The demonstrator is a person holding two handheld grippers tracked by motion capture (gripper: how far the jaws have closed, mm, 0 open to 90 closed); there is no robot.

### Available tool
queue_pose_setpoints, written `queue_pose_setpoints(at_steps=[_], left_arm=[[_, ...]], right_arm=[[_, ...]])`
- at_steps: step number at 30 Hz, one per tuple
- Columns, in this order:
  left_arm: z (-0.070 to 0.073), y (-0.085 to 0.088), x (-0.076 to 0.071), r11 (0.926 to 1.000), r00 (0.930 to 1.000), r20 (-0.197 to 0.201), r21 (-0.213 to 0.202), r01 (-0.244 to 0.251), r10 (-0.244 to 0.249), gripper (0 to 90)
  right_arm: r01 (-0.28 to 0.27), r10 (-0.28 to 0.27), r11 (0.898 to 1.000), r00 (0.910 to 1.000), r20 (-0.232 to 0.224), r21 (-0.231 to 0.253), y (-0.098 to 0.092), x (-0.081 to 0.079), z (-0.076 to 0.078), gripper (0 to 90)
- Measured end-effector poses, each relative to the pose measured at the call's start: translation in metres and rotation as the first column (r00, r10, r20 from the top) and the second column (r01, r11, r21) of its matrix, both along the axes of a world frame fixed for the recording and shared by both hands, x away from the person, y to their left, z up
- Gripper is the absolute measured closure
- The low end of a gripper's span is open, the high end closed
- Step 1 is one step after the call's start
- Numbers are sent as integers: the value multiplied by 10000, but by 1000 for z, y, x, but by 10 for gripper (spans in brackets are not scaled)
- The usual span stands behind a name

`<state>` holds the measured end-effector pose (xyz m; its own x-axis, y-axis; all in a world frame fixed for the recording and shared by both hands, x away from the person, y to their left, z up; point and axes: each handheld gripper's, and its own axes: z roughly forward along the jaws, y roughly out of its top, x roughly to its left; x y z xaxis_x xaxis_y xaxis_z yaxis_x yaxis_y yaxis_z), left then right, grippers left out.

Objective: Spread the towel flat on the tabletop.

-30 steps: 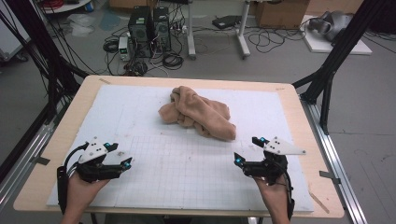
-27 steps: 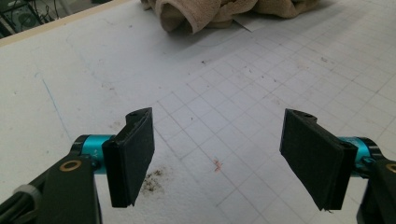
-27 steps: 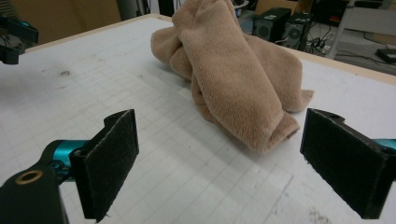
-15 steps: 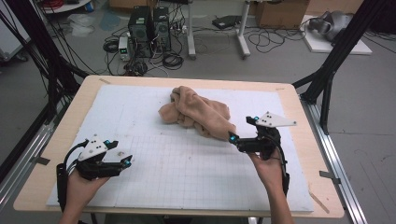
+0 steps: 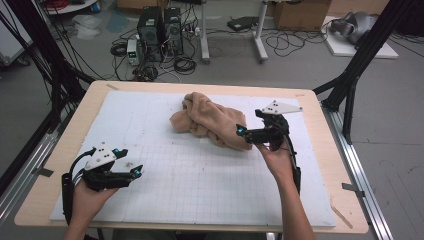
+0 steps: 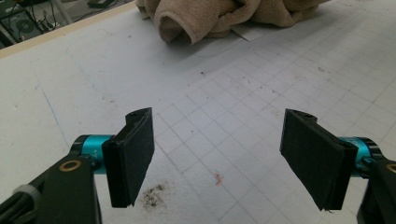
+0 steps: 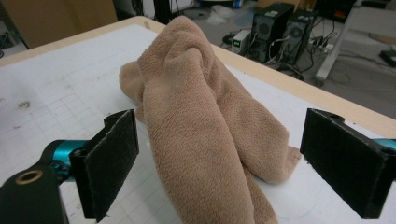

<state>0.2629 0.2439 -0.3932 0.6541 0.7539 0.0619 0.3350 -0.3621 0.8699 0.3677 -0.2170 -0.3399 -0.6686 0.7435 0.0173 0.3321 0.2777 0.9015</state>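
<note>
A tan fleecy towel (image 5: 212, 122) lies crumpled in a long heap on the white gridded surface (image 5: 200, 185), toward its far middle, thick folds bunched and overlapping

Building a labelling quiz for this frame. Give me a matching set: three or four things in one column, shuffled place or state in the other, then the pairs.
Things
1. crumpled tan terry towel
2. left gripper
3. right gripper
4. white gridded foam mat

Places or states
A. open, over bare grid near the table's front left
B. covers most of the wooden tabletop
C. open, jaws either side of the cloth's near end
D. bunched in a heap toward the far middle of the mat

Pairs: 1-D, 2-A, 3-C, 4-B
</note>
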Motion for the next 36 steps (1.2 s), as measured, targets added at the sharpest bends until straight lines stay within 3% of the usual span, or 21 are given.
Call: queue_pose_setpoints(at_steps=[6, 13, 21, 23, 27, 28, 30, 36], left_arm=[[2, -5, 3, 9999, 10000, 43, -46, 90, -90, 266], [2, -7, 4, 9999, 9998, 40, -22, 172, -172, 266], [0, -5, 4, 9998, 9998, -1, -83, 180, -180, 267], [0, -5, 4, 9997, 9999, -7, -159, 158, -158, 267], [0, -4, 5, 9997, 9998, 21, -194, 172, -172, 267], [0, -4, 4, 9997, 9998, 17, -179, 187, -187, 267], [0, -3, 4, 9997, 9999, 29, -176, 165, -165, 268], [0, -1, 3, 9996, 9999, 43, -269, 96, -95, 270]], right_arm=[[-111, 104, 9997, 9994, -332, -233, 18, 20, -9, 105], [-318, 231, 9963, 9939, -1075, -793, 42, 40, -36, 109], [-490, 262, 9896, 9858, -1658, -1352, 63, 53, -63, 267], [-581, 310, 9878, 9826, -1831, -1443, 66, 54, -67, 367], [-901, 634, 9877, 9778, -1997, -1276, 68, 53, -67, 635], [-981, 713, 9865, 9780, -1961, -1307, 68, 52, -65, 667], [-1100, 823, 9828, 9799, -1817, -1482, 68, 48, -61, 704], [-1590, 1433, 9790, 9819, -1238, -1276, 67, 33, -42, 731]])
